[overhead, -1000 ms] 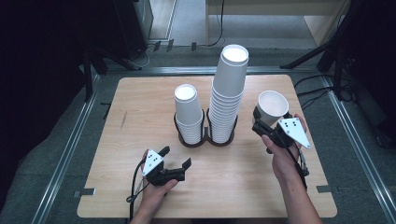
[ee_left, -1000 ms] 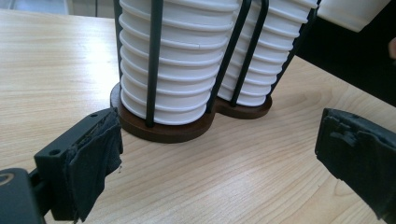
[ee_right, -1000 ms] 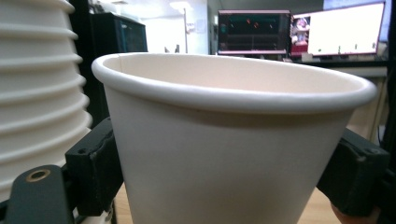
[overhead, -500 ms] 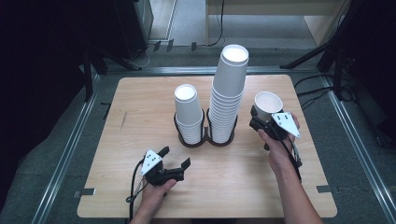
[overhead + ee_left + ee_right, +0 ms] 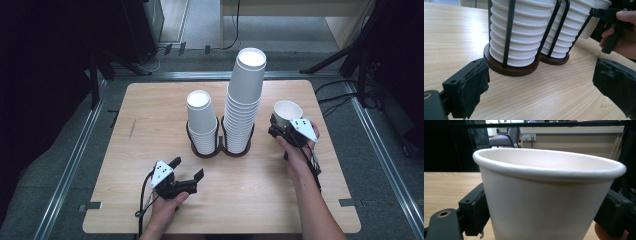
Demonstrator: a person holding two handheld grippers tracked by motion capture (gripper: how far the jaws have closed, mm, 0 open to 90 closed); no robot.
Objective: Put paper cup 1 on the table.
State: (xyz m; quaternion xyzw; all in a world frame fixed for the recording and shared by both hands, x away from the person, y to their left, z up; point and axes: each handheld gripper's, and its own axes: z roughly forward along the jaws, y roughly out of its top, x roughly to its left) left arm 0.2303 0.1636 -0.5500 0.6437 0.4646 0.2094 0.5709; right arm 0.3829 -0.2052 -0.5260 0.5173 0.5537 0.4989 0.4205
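Note:
My right gripper (image 5: 281,123) is shut on a single white paper cup (image 5: 287,111), held upright and mouth up just right of the tall stack of cups (image 5: 246,95). In the right gripper view the paper cup (image 5: 549,195) sits between both jaws of the right gripper (image 5: 546,217), its base out of sight. A shorter stack (image 5: 201,120) stands beside the tall one in a black wire holder on a dark wooden base (image 5: 212,150). My left gripper (image 5: 187,169) rests open at the front of the table, aimed at the holder base (image 5: 511,70), nothing between its jaws.
The wooden table (image 5: 150,115) has bare room to the left of the holder and along the front. Metal rails run along the floor on both sides. In the left gripper view the right hand (image 5: 624,42) and its gripper appear behind the tall stack (image 5: 571,32).
The right hand has sunk lower with the cup and drifted a little left, closer to the tall stack. The left gripper has stayed put.

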